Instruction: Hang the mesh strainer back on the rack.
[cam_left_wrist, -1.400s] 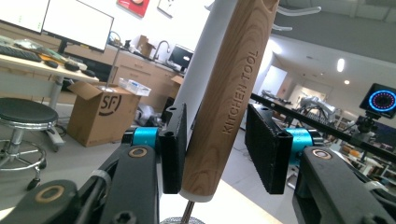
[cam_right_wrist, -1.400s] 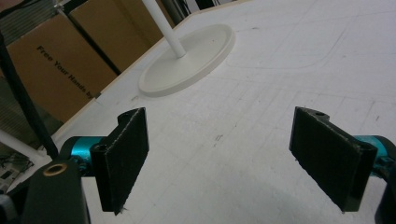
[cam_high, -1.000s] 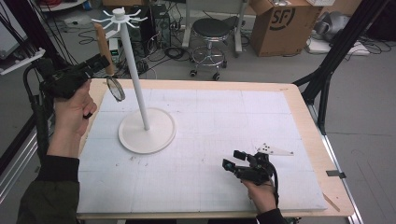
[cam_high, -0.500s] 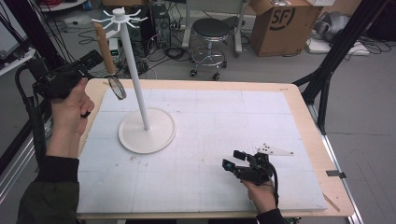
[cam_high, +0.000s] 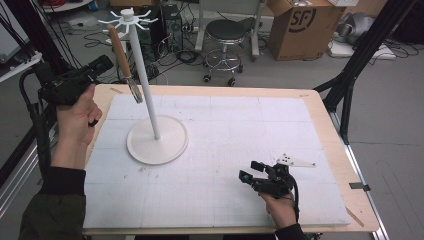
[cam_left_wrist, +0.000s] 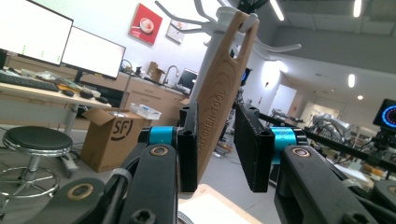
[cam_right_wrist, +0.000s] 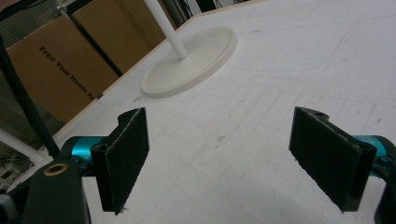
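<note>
A kitchen tool with a long wooden handle (cam_high: 119, 50) and a metal end (cam_high: 134, 93) hangs from a hook of the white rack (cam_high: 156, 142) at the table's far left. My left gripper (cam_high: 103, 63) is raised off the table's left edge and reaches the handle from the left. In the left gripper view the handle (cam_left_wrist: 219, 79) fills the narrow gap of the left gripper (cam_left_wrist: 217, 111), which is shut on it while its slot still sits on the hook. My right gripper (cam_high: 250, 171) rests low over the mat at the front right. The right gripper (cam_right_wrist: 219, 158) stands open with nothing inside.
A white mat (cam_high: 225, 125) covers the wooden table (cam_high: 330, 125). The rack's round base (cam_right_wrist: 189, 63) lies ahead of the right gripper. Beyond the far edge stand a stool (cam_high: 227, 30) and a cardboard box (cam_high: 300, 25). Black stand legs (cam_high: 350, 75) rise at the right.
The tool's metal end showed a round face before; now it shows edge-on, so the tool has turned on its hook. Neither hand has shifted.
</note>
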